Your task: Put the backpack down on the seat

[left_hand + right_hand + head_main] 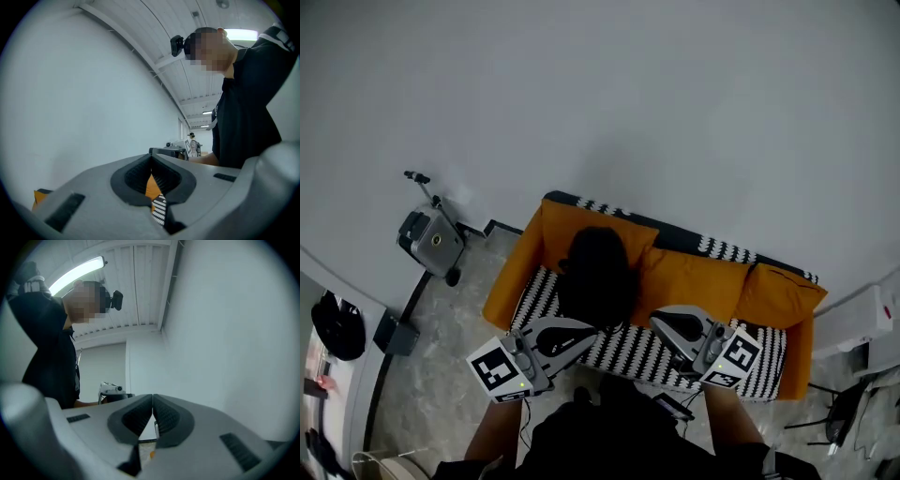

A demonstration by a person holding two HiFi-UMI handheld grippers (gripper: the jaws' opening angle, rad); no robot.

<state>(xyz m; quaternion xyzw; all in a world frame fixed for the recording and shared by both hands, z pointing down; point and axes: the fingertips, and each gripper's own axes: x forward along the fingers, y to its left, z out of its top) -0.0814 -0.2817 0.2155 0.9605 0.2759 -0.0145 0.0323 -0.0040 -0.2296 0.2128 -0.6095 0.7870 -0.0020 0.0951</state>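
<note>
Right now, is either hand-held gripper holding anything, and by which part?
Nothing is held. The left hand-held gripper and the right hand-held gripper are both shut with nothing between their jaws. The black backpack sits on the sofa.

The left hand-held gripper (586,330) (151,160), grey with a black-and-white marker cube at its rear, is held out low before the torso, pointing about level and angled inward; its jaws are closed, the black ribbed pads (135,178) meeting at the tips. The right hand-held gripper (659,321) (153,398) mirrors it, tilted slightly upward, jaws likewise pressed pad to pad. The bare left forearm (492,436) and right forearm (733,427) reach forward, the grippers apart, tips converging.
</note>
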